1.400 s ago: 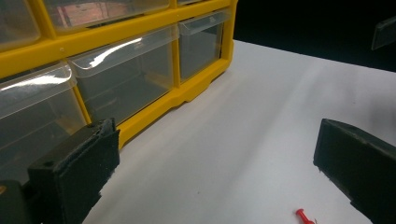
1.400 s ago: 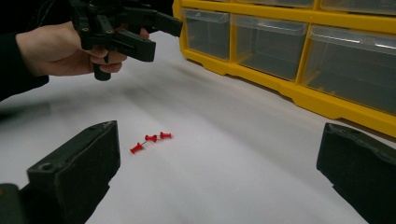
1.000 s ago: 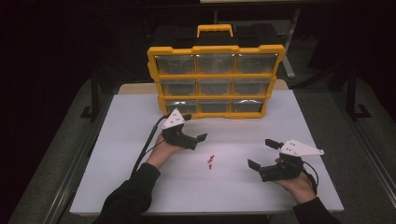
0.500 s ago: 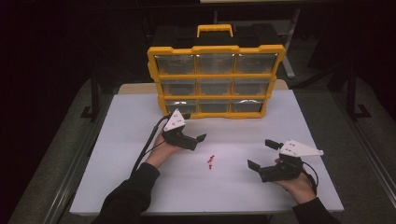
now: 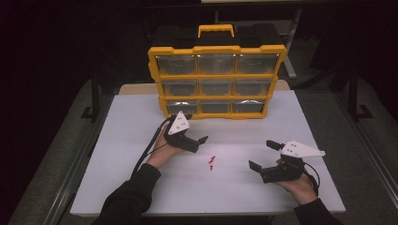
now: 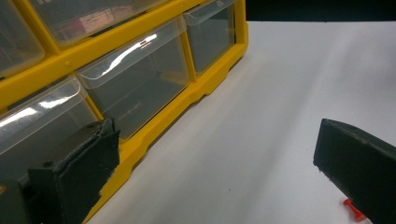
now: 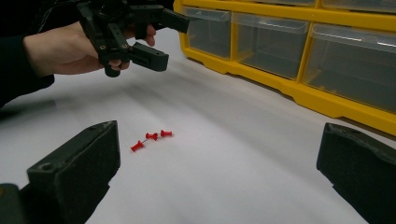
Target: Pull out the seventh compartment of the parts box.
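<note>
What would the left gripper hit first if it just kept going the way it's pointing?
Probably the yellow drawer box. The left gripper, jaws open, looks along the white table toward the box's bottom row of clear drawers. Depth is hard to judge, so it might skim past the box's lower corner.

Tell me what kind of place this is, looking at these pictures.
Likely a workshop or lab bench set up for recording, though I can't be sure. A plain white table holds a yellow parts organizer with clear drawers and a few red pushpins, with dark surroundings beyond.
</note>
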